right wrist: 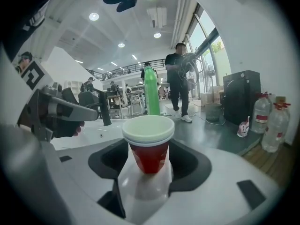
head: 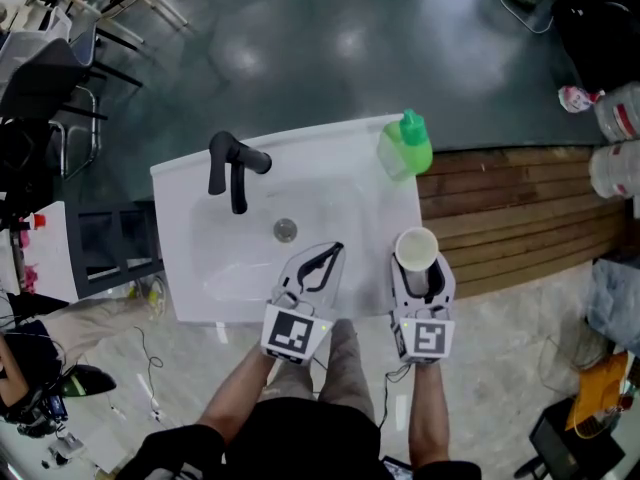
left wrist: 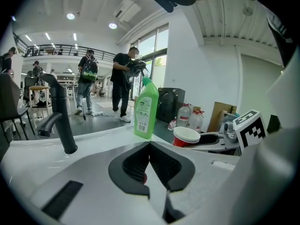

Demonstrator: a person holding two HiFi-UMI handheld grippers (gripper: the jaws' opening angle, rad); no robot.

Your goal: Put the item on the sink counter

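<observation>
A red paper cup (head: 416, 248) with a white inside stands upright on the right-hand ledge of the white sink (head: 180, 188). My right gripper (head: 420, 273) is around it, open, a jaw on each side of the cup's (right wrist: 148, 139) lower half with a thin gap to each pad. My left gripper (head: 333, 251) is shut and empty, hanging over the front of the basin, its tips (left wrist: 150, 146) meeting. The left gripper view also shows the cup (left wrist: 186, 136) to its right.
A black faucet (head: 232, 168) rises at the sink's back left, and the drain (head: 285, 230) lies mid-basin. A green bottle (head: 408, 148) stands on the back right corner. Wooden decking (head: 520, 218) and water jugs (head: 615, 138) are to the right. People stand far behind.
</observation>
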